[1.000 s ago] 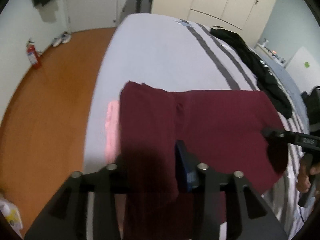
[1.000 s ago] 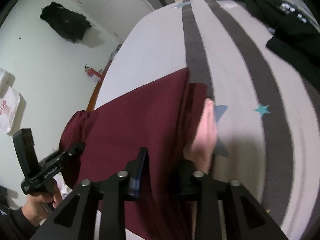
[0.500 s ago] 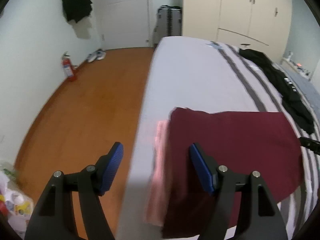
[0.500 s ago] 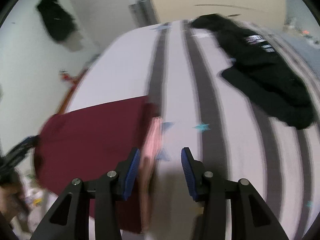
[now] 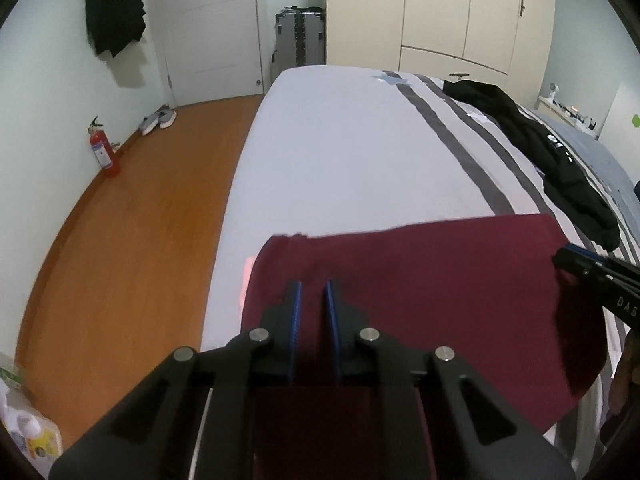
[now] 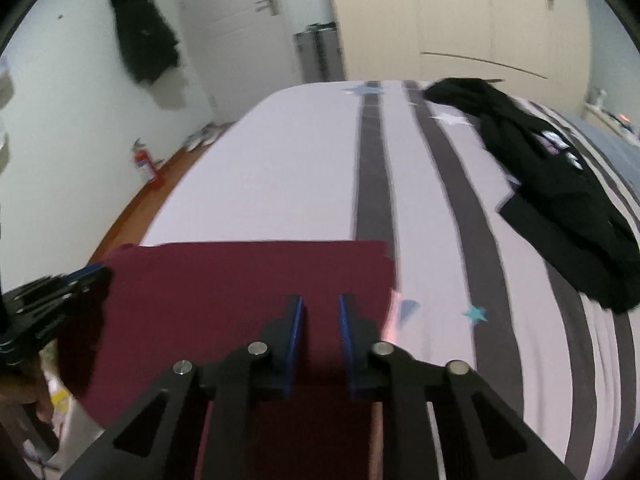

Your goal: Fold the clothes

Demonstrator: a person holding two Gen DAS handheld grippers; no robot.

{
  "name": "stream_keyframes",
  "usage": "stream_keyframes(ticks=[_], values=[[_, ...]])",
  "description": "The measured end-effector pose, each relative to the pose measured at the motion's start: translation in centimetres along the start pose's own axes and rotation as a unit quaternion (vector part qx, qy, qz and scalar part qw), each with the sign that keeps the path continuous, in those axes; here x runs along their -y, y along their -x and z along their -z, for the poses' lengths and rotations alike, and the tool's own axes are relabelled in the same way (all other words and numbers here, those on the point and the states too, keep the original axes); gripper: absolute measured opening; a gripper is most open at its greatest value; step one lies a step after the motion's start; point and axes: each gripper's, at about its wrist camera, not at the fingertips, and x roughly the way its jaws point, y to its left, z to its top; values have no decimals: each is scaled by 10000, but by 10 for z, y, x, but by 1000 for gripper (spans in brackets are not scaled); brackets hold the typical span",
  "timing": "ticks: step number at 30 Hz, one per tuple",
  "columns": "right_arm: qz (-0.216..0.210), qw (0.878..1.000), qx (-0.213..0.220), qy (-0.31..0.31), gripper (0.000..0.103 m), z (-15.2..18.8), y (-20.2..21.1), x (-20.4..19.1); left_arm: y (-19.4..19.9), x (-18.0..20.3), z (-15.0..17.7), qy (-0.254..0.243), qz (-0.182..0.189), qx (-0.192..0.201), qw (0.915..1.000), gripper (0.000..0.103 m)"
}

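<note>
A folded maroon garment (image 5: 420, 280) lies flat at the near end of the bed; it also shows in the right wrist view (image 6: 240, 280). A strip of pink cloth (image 5: 245, 280) peeks out under its left edge, and at its right edge in the right wrist view (image 6: 394, 316). My left gripper (image 5: 311, 286) hovers over the garment's left part, jaws a narrow gap apart, holding nothing. My right gripper (image 6: 319, 300) hovers over its right part, jaws narrowly apart, empty. Each gripper shows at the other view's side edge.
A black garment (image 5: 552, 152) lies on the striped bedsheet (image 5: 340, 152) to the right, also in the right wrist view (image 6: 552, 172). Wooden floor (image 5: 132, 208) lies left of the bed, with a red fire extinguisher (image 5: 103, 152), shoes, a suitcase (image 5: 299, 40) and wardrobes.
One second ago both grippers were shut on the maroon garment. They let go and opened wide, then pulled back, narrowed their jaws and now hover over the flat garment.
</note>
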Motion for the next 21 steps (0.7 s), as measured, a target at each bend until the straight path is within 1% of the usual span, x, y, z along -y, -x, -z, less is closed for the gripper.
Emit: stream_keyframes(ticks=[1,2,5,7,9,10,12,13,16,18,19,21], values=[[67,10000,-3,-29,2,6,-1,6,1,-2,3,23,61,22,10000,13],[118,9999,12,-21,1,13,-2,10,3,-5,7,47,126,42,9999,13],[124,9999,104,42,1,23,-3,19,8,-12,10,157,276,36,9995,13],[130,9998,123,94,1,23,-3,19,16,-15,7,230,254,92,9994,13],[159,9997,157,22,1,19,0,23,26,-19,6,306,172,229,9991,13],[235,9995,185,-48,3,17,2,26,32,-22,5,308,122,293,9990,13],[377,9988,182,-263,4,11,4,38,36,-25,2,253,62,319,9992,13],[427,9984,177,-333,8,6,5,44,38,-25,0,214,67,327,9992,13],[280,9990,262,-241,8,-7,11,41,41,-21,-8,65,142,405,9991,13],[104,9995,293,-20,8,-13,11,26,35,-15,-15,-3,154,305,9994,13],[37,9996,267,62,8,-15,9,19,27,-11,-18,-50,155,176,9997,13],[31,9996,169,215,8,-17,1,5,14,-10,-20,-99,182,-20,9998,13]])
